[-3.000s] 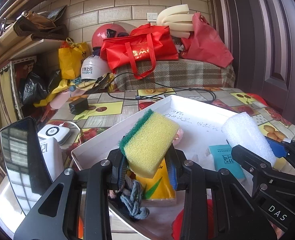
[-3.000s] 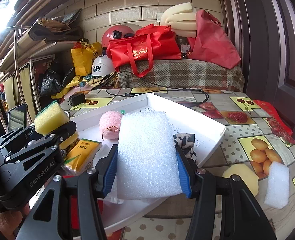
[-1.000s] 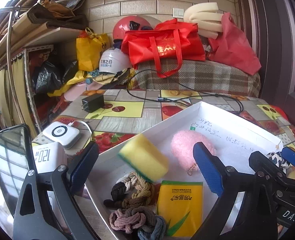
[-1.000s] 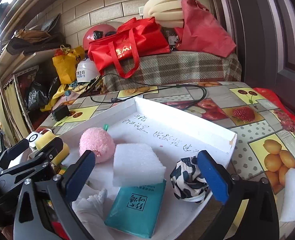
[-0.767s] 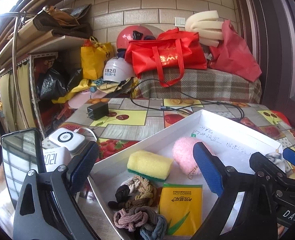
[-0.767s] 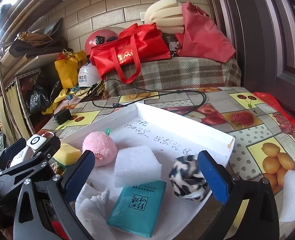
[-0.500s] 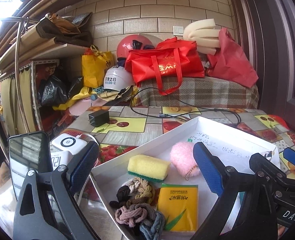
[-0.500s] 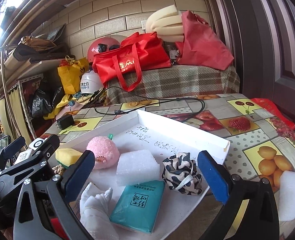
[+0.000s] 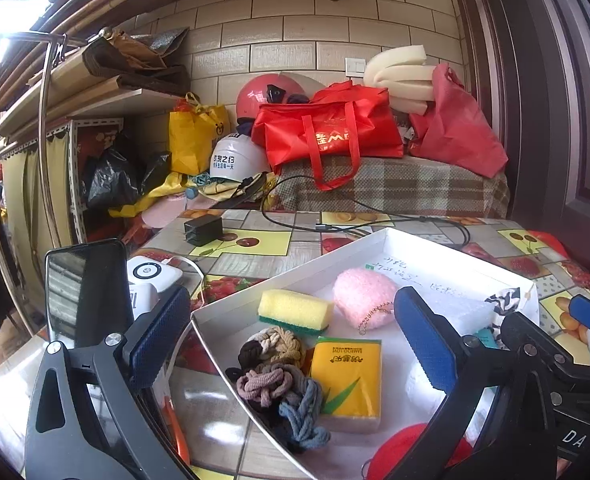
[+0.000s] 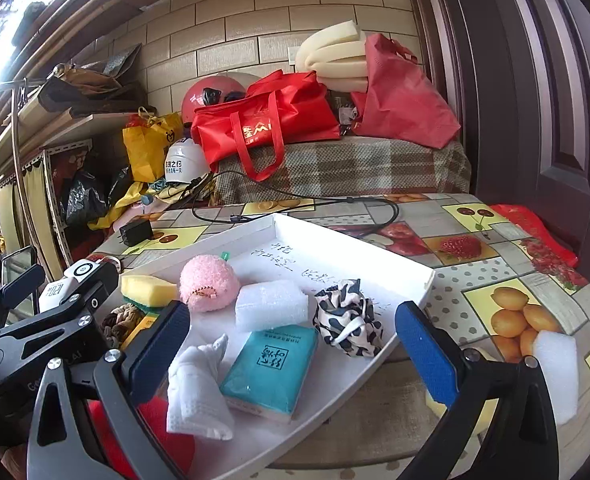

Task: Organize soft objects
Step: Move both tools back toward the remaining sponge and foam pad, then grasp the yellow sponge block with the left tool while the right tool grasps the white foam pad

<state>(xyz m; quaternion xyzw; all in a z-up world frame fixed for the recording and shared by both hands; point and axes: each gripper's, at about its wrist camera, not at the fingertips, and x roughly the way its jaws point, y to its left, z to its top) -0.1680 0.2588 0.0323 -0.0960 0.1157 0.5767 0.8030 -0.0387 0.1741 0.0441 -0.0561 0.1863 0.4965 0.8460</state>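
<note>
A white tray (image 9: 435,242) (image 10: 355,240) on the table holds soft things: a yellow-green sponge (image 9: 293,311) (image 10: 147,289), a pink pompom (image 9: 363,298) (image 10: 208,283), a white foam block (image 10: 271,305), a spotted scrunchie (image 10: 345,322), braided hair ties (image 9: 279,376), a yellow tissue pack (image 9: 347,380), a teal tissue pack (image 10: 271,370) and a white cloth (image 10: 197,390). My left gripper (image 9: 291,340) is open and empty above the tray's near left corner. My right gripper (image 10: 291,344) is open and empty above the tray's near side.
A white foam piece (image 10: 557,376) and a yellowish sponge (image 10: 435,400) lie on the table right of the tray. A phone (image 9: 83,288), a white power bank (image 9: 155,274), a black charger (image 9: 203,230) and a cable (image 10: 295,204) lie to the left and behind.
Both grippers opened: the left dropped the yellow sponge and the right the white foam block into the tray. Both have since drawn back and risen slightly.
</note>
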